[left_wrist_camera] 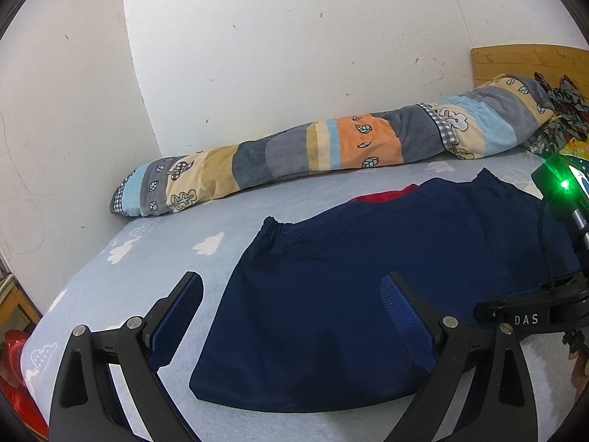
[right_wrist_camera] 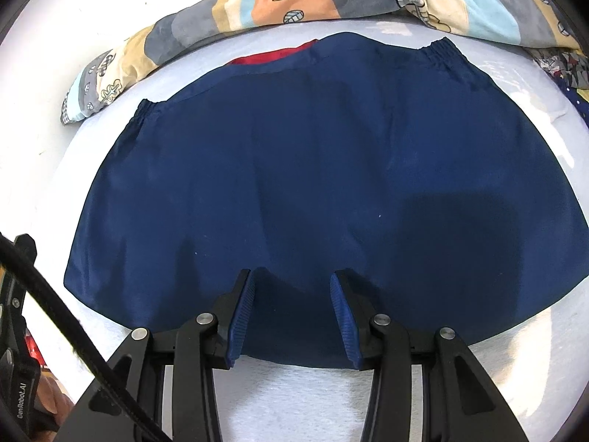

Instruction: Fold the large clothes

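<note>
The navy garment [right_wrist_camera: 313, 169] is lying flat on the pale blue bedsheet [left_wrist_camera: 147, 258], a red lining [right_wrist_camera: 276, 55] peeking out at its far edge. The right gripper [right_wrist_camera: 292, 305] is hovering over the near hem with its jaws parted, holding nothing. The left gripper [left_wrist_camera: 291, 316] is gaping wide over the garment's left edge, also empty. A patchwork rolled blanket [left_wrist_camera: 294, 147] is lying along the wall [left_wrist_camera: 257, 37] beyond.

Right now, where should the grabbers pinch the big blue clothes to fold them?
Probably the near edge of the navy garment, coming in low from the front. It lies flat on the bed sheet, so only the edges give something to pinch. The open right gripper already sits there; the open left gripper could take the near left corner.
</note>
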`<state>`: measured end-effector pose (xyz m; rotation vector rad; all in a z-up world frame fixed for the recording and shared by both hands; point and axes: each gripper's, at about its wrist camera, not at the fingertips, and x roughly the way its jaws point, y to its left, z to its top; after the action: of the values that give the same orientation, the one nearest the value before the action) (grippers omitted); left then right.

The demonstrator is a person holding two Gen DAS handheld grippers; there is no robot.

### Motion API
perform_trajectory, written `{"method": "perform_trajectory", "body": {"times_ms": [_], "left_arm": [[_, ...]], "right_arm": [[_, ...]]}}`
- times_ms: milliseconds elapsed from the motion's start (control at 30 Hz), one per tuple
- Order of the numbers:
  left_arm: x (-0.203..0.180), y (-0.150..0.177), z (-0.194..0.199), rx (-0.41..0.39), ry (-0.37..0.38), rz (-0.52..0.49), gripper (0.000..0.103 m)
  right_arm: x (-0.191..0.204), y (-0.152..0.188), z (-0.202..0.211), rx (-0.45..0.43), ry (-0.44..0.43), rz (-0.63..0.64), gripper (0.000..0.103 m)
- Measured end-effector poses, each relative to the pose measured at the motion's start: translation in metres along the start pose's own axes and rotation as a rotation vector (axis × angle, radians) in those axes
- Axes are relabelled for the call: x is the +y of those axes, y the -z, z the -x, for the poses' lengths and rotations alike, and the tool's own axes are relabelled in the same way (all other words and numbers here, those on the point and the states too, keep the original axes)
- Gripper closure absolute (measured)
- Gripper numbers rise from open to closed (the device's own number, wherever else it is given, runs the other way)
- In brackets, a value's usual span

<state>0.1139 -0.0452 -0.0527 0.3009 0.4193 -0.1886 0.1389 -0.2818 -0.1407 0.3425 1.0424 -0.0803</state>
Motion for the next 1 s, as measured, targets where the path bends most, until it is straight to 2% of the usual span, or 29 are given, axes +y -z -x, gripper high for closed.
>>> {"method": "perform_trajectory", "body": {"times_ms": [167, 367, 567, 667, 733, 900, 933, 1000], "left_arm": [[-0.001, 0.0, 0.0, -0.001, -0.003, -0.004, 0.006], [-0.003, 0.002, -0.002, 0.003, -0.008, -0.003, 0.006], [-0.004, 0.004, -0.01, 0.031, 0.003, -0.003, 0.006], [0.002, 0.012, -0.03, 0.124, 0.03, 0.037, 0.006], [0.01, 0.023, -0.051, 0.215, 0.014, 0.062, 0.006], [0.037, 0.047, -0.088, 0.377, -0.019, 0.162, 0.006], [0.046, 0.055, -0.098, 0.434, -0.02, 0.192, 0.006], [0.055, 0.067, -0.111, 0.495, -0.003, 0.234, 0.006]], "right_arm": [[-0.003, -0.001, 0.004, 0.003, -0.015, -0.009, 0.055], [-0.008, -0.004, 0.018, -0.043, -0.016, -0.02, 0.055], [-0.022, -0.004, 0.016, -0.014, 0.013, -0.04, 0.055], [-0.032, -0.003, 0.011, 0.019, 0.024, -0.069, 0.055], [-0.04, -0.002, 0.013, 0.022, -0.004, -0.096, 0.055], [-0.06, -0.012, 0.04, -0.065, 0.003, -0.149, 0.055], [-0.067, -0.013, 0.04, -0.061, -0.001, -0.164, 0.055], [-0.08, -0.01, 0.032, -0.023, 0.001, -0.197, 0.055]]}}
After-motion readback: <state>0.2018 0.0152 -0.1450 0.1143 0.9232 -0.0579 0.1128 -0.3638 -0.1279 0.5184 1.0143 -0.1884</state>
